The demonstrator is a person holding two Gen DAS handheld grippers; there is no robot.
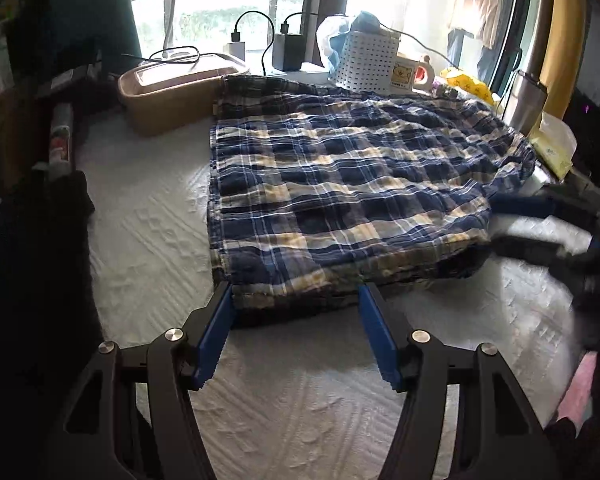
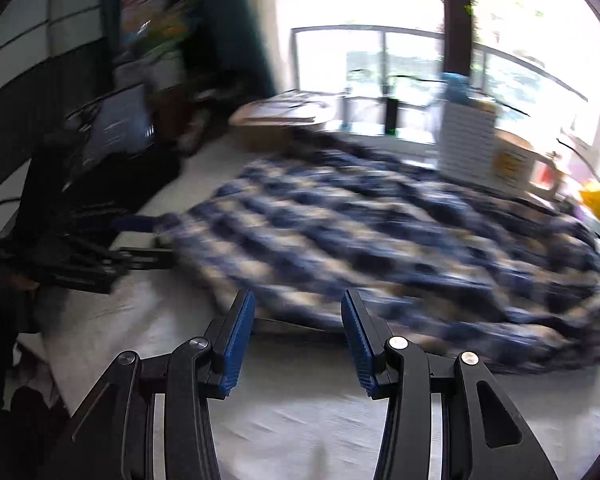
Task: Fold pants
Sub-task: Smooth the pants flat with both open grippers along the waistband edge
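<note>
Pants (image 1: 340, 184), in blue, white and tan plaid, are seen lying already doubled into a thick stack on the white textured counter (image 1: 148, 216), spread from the middle toward its far right corner, with the folded stack's near edge facing both cameras. The left tongs (image 1: 296, 300) are held wide open with nothing gripped, their blue pads set at the near left corner of the cloth, the corner lying between them at the tips. The right tongs (image 2: 298, 312) are likewise open and empty, poised just at the near edge further toward the counter's right side; the right wrist view is smeared by motion, so whether the pads touch the fabric cannot be told for certain. The step in hand is judged to be the taking of the near edge for a further fold. It would be done well if every layer of the stack were caught at once by each pair of tongs, the lower pad slid flat along the counter beneath the bottom layer, and both corners lifted level so that the plaid lines stay square. Care is advised near the far edge, where a perforated white basket (image 1: 366, 60), a mug (image 1: 410, 74) and a tan box (image 1: 168, 88) stand close to the cloth.
</note>
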